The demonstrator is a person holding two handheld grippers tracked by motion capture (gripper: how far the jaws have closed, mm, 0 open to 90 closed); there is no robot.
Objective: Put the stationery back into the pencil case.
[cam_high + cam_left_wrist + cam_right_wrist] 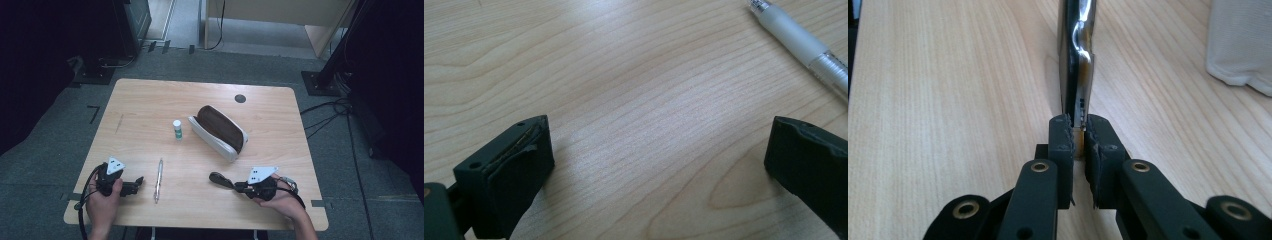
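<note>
Left gripper [136, 185] sits low at the near left corner of the table [150, 100], jaws spread wide with nothing between them. In the left gripper view there's bare wood between the two pads, so it's idle, probably parked out of the way while the other hand works.

Just beside its tips lies a pen [159, 180], lengthwise toward the far edge, untouched; its clear barrel crosses the top right corner of the left gripper view [796, 37].

Further back, mid-table, a small white bottle [177, 128] with a green label stands upright, near the left end of a white pencil case [220, 131]. The case lies open, dark lining up, ready to take things in, I'd guess.

Right gripper [231, 184] is at the near right, pointing left and lying nearly flat. Its jaws are pinching the end of a dark, shiny utility knife [1077, 65]: the right gripper view has both pads pressed on its narrow end, the body running straight away from the camera. In the high view the knife [218, 178] looks to be on or barely off the table, near the front of the case. Thin-end grip, so expect it to droop or swing if lifted fast.
</note>
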